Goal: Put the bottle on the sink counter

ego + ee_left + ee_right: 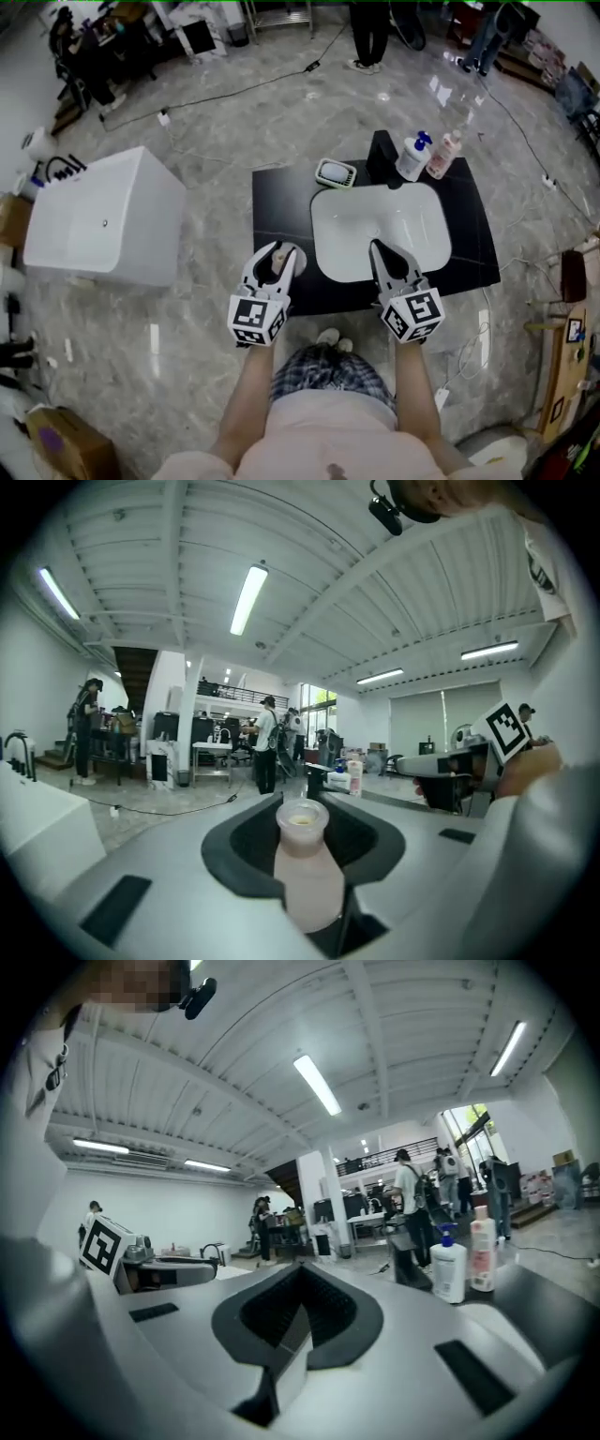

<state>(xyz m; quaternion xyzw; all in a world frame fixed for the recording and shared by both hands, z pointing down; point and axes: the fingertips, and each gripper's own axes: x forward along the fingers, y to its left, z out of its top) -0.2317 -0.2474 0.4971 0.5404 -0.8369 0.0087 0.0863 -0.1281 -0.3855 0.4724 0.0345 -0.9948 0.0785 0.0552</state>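
Observation:
A small pale pink bottle (pixel 305 864) with a whitish cap stands upright between the jaws of my left gripper (pixel 273 262), which is shut on it. In the head view the bottle (pixel 277 255) hangs over the front left part of the black sink counter (pixel 281 202). My right gripper (pixel 379 249) is over the front rim of the white basin (pixel 380 230). Its jaws are shut with nothing between them, as the right gripper view (pixel 298 1279) shows.
At the back of the counter stand a black faucet (pixel 382 155), a white pump bottle (pixel 412 157), a pink bottle (pixel 444 155) and a soap dish (pixel 336 173). A white bathtub (pixel 103 220) sits on the floor to the left. People stand far behind.

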